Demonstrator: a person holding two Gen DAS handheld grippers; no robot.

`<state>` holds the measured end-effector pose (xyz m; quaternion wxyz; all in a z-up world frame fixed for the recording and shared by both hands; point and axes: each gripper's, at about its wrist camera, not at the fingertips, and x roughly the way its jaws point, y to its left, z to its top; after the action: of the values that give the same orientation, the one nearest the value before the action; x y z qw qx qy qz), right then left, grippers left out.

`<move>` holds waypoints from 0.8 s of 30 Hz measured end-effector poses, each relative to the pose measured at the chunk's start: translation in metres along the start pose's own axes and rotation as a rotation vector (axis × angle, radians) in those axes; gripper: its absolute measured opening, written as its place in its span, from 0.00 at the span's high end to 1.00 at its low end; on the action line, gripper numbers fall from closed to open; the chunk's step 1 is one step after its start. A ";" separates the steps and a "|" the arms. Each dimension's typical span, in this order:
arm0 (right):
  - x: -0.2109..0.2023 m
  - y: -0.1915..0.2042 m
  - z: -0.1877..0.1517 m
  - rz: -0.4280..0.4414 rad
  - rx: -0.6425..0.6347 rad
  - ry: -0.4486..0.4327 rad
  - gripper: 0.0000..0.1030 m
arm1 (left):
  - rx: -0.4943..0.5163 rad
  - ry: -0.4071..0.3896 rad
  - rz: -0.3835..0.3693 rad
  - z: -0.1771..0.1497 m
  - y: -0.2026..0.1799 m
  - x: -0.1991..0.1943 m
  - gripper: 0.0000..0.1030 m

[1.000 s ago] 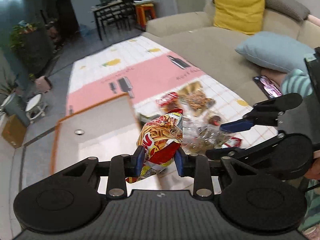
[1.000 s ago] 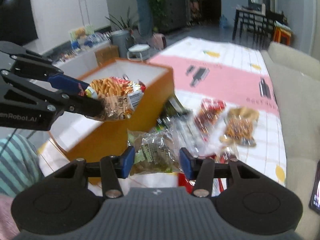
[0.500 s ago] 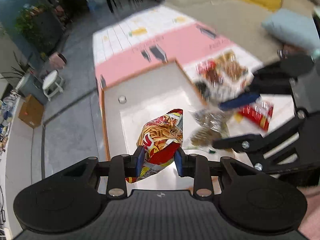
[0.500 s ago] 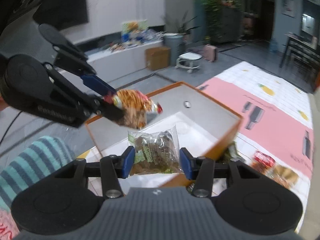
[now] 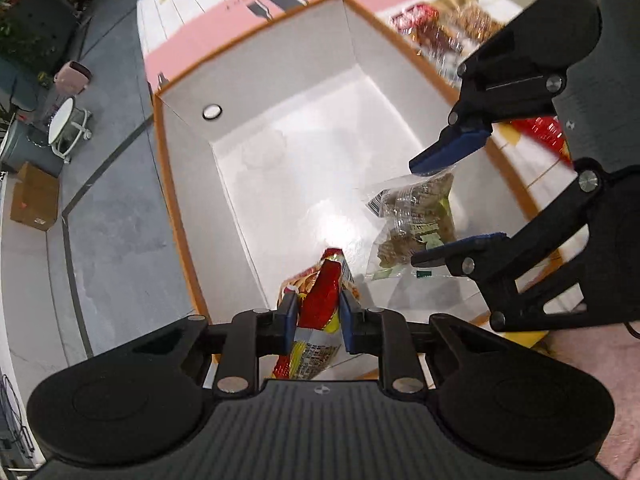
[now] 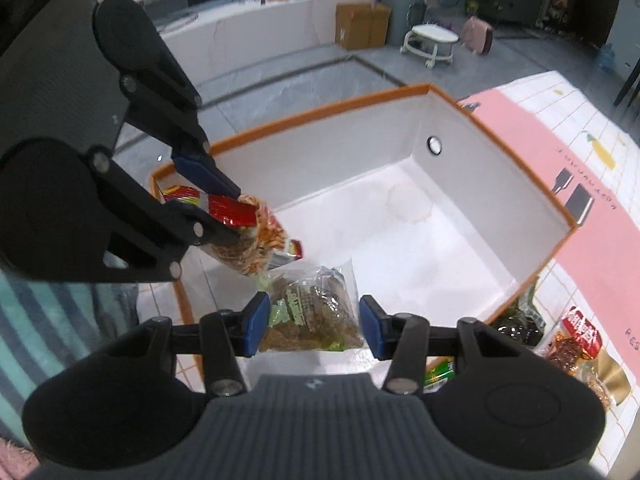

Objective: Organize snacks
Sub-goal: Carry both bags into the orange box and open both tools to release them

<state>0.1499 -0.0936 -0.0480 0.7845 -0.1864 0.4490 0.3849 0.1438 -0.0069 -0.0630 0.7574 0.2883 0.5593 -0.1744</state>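
Observation:
An orange box with a white inside (image 5: 280, 92) (image 6: 460, 128) stands open below both grippers. My left gripper (image 5: 318, 322) (image 6: 224, 216) is shut on a red and yellow snack bag (image 5: 320, 300) (image 6: 256, 232) over the box's near end. My right gripper (image 6: 311, 326) (image 5: 436, 208) is shut on a clear bag of brown snacks (image 6: 312, 308) (image 5: 416, 220), held over the box just right of the other bag. The two bags hang close together, almost touching.
Several loose snack packets (image 6: 576, 340) (image 5: 440, 28) lie on the pink and white mat (image 6: 592, 184) to the right of the box. A grey floor with a white stool (image 6: 430, 40) and a cardboard carton (image 6: 362, 24) lies beyond.
Both grippers have carried their bags from above the mat to over the box and tipped down towards its inside. Both still grip their bags.

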 end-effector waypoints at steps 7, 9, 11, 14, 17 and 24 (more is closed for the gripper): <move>0.034 -0.003 0.008 0.023 -0.018 0.081 0.53 | -0.035 0.047 -0.030 0.002 0.005 0.020 0.80; 0.039 -0.003 0.007 0.034 -0.012 0.096 0.53 | -0.045 0.054 -0.032 0.002 0.007 0.024 0.77; 0.043 -0.006 0.007 0.038 -0.009 0.106 0.52 | -0.055 0.055 -0.042 0.002 0.008 0.025 0.75; 0.049 -0.011 0.008 0.049 0.010 0.118 0.51 | -0.060 0.058 -0.050 0.001 0.007 0.025 0.70; 0.048 -0.011 0.006 0.041 0.003 0.119 0.45 | -0.045 0.056 -0.040 0.001 0.004 0.023 0.65; 0.029 -0.001 0.002 0.000 -0.033 0.074 0.31 | -0.011 0.004 -0.015 -0.001 -0.005 0.001 0.42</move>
<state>0.1608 -0.0800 -0.0714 0.7643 -0.2132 0.4713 0.3851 0.1401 -0.0098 -0.0650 0.7565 0.2804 0.5639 -0.1763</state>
